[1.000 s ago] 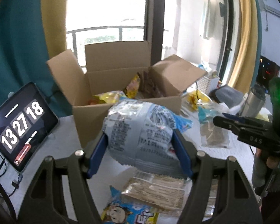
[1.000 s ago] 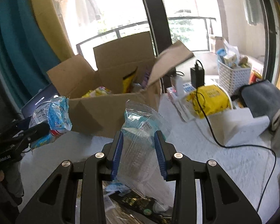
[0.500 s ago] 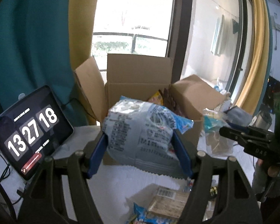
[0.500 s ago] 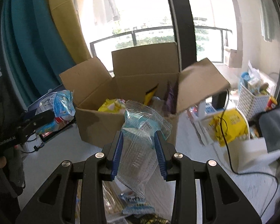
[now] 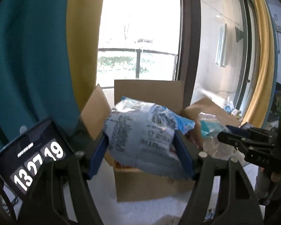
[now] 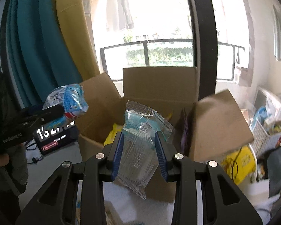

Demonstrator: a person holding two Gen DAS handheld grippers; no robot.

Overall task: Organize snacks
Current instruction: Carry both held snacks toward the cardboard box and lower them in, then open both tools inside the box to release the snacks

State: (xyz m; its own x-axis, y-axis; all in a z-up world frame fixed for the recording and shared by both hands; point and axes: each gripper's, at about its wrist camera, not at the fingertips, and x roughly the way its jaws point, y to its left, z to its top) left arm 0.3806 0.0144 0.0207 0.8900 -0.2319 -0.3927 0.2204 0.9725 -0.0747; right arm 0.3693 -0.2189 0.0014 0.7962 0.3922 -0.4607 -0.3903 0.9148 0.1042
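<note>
My left gripper (image 5: 141, 150) is shut on a puffy pale-blue snack bag (image 5: 140, 131), held up in front of the open cardboard box (image 5: 149, 185). My right gripper (image 6: 138, 150) is shut on a clear packet with teal contents (image 6: 140, 150), just before the same cardboard box (image 6: 159, 86). Yellow and purple packs (image 6: 110, 136) lie inside it. In the left wrist view the right gripper (image 5: 224, 136) shows at the right with its clear packet (image 5: 208, 129). The right wrist view has the left gripper (image 6: 60, 109) at the left with the blue bag (image 6: 69, 101).
A tablet (image 5: 28, 161) showing clock digits leans at the left of the box. The white table (image 5: 149, 211) runs below. A white basket (image 6: 264, 140), a yellow bag (image 6: 241, 159) and cables sit to the right. Teal and yellow curtains and a window stand behind.
Both grippers have risen and closed in on the box, each still holding its packet. The loose snacks on the table have dropped out of view below.
</note>
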